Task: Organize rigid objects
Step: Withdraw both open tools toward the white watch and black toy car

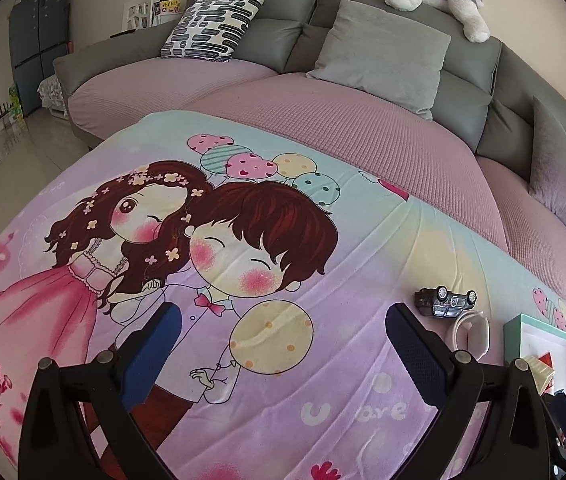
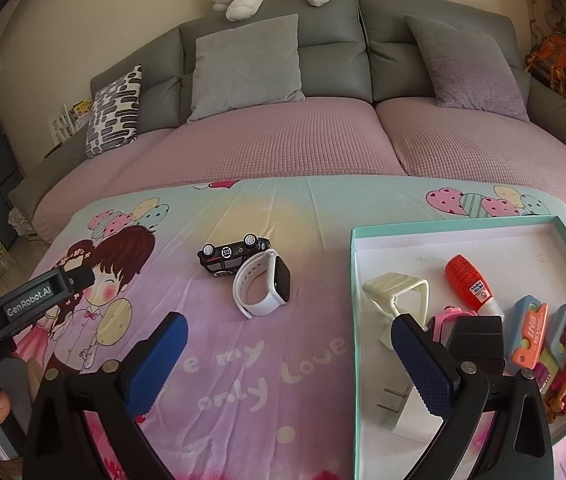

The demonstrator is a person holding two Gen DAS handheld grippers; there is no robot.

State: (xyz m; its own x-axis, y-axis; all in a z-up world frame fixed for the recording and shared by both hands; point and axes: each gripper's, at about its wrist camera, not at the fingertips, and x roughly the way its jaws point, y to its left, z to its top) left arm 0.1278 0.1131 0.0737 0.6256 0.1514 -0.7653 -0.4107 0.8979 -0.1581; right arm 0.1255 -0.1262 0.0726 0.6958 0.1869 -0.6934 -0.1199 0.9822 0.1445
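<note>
Both tongs are held spread and empty above a cartoon-printed blanket point(image 2: 267, 360) draped over what appears to be a bench in front of a grey sofa point(image 2: 323, 60). The right tongs point(image 2: 289, 364) are aimed at the gap between the loose items and a teal-rimmed tray point(image 2: 355, 320), probably so that either can be reached. Two rigid objects are left outside the tray: a black toy car point(image 2: 229, 258), lying tipped over with wheels showing, and a white smartwatch point(image 2: 261, 284) resting on edge and touching the car. Inside the tray, a red glue bottle point(image 2: 469, 284), a cream plastic stand point(image 2: 397, 292) and several colourful toys are already gathered, so most of the sorting is judged done. The left tongs point(image 1: 283, 354) are kept off to the side, with the car point(image 1: 445, 300) near their right finger.
</note>
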